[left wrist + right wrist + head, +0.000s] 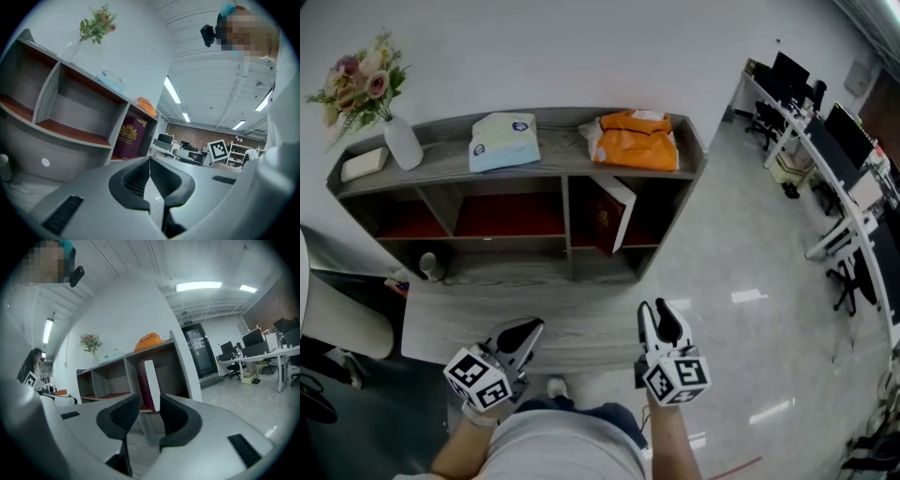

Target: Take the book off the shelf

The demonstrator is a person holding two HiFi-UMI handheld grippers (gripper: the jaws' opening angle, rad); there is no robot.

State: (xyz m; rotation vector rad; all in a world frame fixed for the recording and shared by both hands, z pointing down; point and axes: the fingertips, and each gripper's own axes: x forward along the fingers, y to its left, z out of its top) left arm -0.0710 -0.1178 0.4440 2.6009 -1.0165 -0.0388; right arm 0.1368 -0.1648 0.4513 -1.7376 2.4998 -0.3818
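A dark red book (607, 218) with a gold emblem leans upright in the right-hand compartment of the grey shelf unit (555, 139), its white page edge facing out. The left gripper view has the book (128, 136) straight ahead, and in the right gripper view the book (150, 382) stands beyond the jaws. My left gripper (529, 329) is held low in front of the shelf, well short of it, jaws shut tip to tip (149, 160). My right gripper (657, 313) is level with it, open by a narrow gap (150, 402) with nothing between the pads.
On the shelf top stand a vase of flowers (397, 139), a small white box (363, 164), a pale blue pack (504, 141) and an orange bag (637, 141). A cup (430, 267) sits on the low ledge. Office desks with monitors (835, 141) line the right side.
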